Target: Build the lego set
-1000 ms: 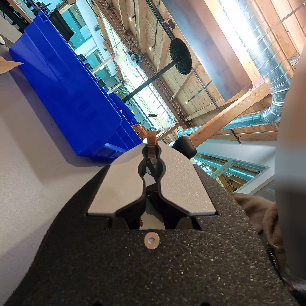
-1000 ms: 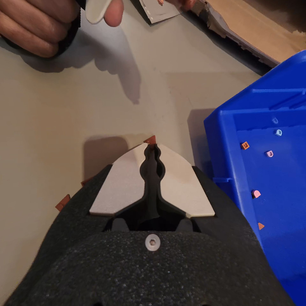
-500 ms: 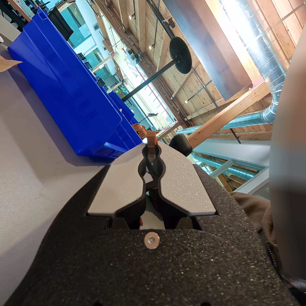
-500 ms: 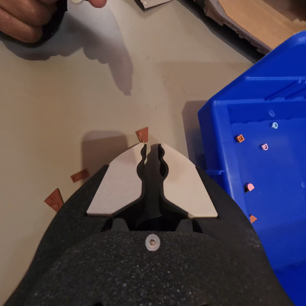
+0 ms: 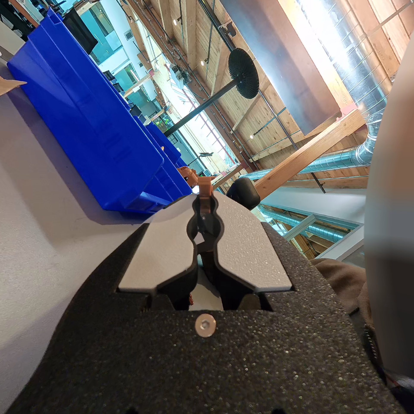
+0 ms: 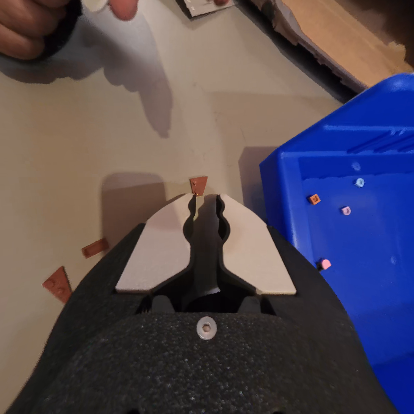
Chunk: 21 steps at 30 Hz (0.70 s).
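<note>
While the left gripper (image 5: 205,197) is tilting up toward the ceiling, its fingers are clamping a small tan brick piece (image 5: 205,187); the piece is sticking out past the tips at 12 o'clock, which looks like a way of keeping it clear of the table (image 5: 33,224). A brown toy head (image 5: 187,175) is showing just beyond it at 11 o'clock, by the end of the blue bin (image 5: 89,125); whether it is joined to the tan piece, I can't tell.

The right gripper (image 6: 205,197) is pointing down at the table, jaws apart with nothing between them. A brown wedge plate (image 6: 198,185) is lying flat on the table just past the tips at 12 o'clock, a little toward the left fingertip; contact with that tip is too close to call. Two more brown plates are sitting at 9 o'clock: a narrow one (image 6: 95,248) and a wedge (image 6: 57,284), both partly behind the gripper body.

The blue bin (image 6: 280,201) is standing at 3 o'clock, and loose small parts are lying on its floor: orange (image 6: 314,199), lilac (image 6: 346,210), pink (image 6: 325,264), pale blue (image 6: 359,182). A hand (image 6: 29,24) is at 10 o'clock, with cardboard (image 6: 336,40) at 1 o'clock.
</note>
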Tool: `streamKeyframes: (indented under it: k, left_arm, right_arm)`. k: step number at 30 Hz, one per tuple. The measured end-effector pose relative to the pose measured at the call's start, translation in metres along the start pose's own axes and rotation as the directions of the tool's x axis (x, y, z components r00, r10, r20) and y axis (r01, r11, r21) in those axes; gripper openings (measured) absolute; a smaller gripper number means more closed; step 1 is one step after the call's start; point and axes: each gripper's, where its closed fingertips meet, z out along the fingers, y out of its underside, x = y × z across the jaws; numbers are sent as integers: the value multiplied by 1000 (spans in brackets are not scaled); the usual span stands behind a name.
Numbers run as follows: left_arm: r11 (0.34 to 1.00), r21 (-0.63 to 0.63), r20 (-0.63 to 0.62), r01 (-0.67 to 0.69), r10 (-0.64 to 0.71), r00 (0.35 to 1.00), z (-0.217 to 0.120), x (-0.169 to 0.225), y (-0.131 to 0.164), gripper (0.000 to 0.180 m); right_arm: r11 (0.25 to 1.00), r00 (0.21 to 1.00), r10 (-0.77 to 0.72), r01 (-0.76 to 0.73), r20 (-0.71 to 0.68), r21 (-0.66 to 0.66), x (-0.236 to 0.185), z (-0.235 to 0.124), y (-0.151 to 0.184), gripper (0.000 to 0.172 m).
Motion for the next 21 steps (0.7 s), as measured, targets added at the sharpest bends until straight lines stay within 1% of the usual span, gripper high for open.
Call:
streamKeyframes:
  k: [3, 6, 7, 10, 12, 15, 16, 18, 21]
  left_arm:
    - [1000, 1, 0, -2, 2, 1000, 0, 0, 0, 8]
    - [1000, 2, 0, -1, 1, 1000, 0, 0, 0, 8]
    - [1000, 3, 1, -1, 1, 1000, -1, 0, -1, 8]
    - [1000, 5, 5, -5, 5, 1000, -1, 0, -1, 8]
    - [1000, 6, 7, -6, 6, 1000, -1, -1, -2, 8]
    - [1000, 11, 14, -13, 13, 1000, -2, -1, -3, 8]
    - [1000, 12, 16, -17, 17, 1000, -2, -1, -4, 8]
    - [1000, 16, 21, -22, 22, 1000, -3, -2, -5, 8]
    - [999, 22, 28, -28, 28, 999, -4, -2, -7, 8]
  right_arm:
    - [999, 996, -38, 37, -85, -15, 10, 9, -8, 14]
    - [992, 979, -118, 109, -169, -63, 15, 11, -11, 12]
    - [992, 978, -114, 102, -175, -72, 14, 11, -12, 12]
    - [999, 997, 6, -10, -74, -43, 0, 14, -17, 16]
    - [996, 994, 73, -76, -77, -35, 4, 16, -21, 20]
    - [989, 986, 132, -138, -102, -53, 9, 19, -22, 21]
    - [987, 984, 143, -150, -102, -65, 9, 20, -21, 22]
    - [985, 985, 150, -156, -86, -67, 6, 23, -23, 13]
    - [991, 993, 112, -113, -27, -73, -4, 24, -27, 12]
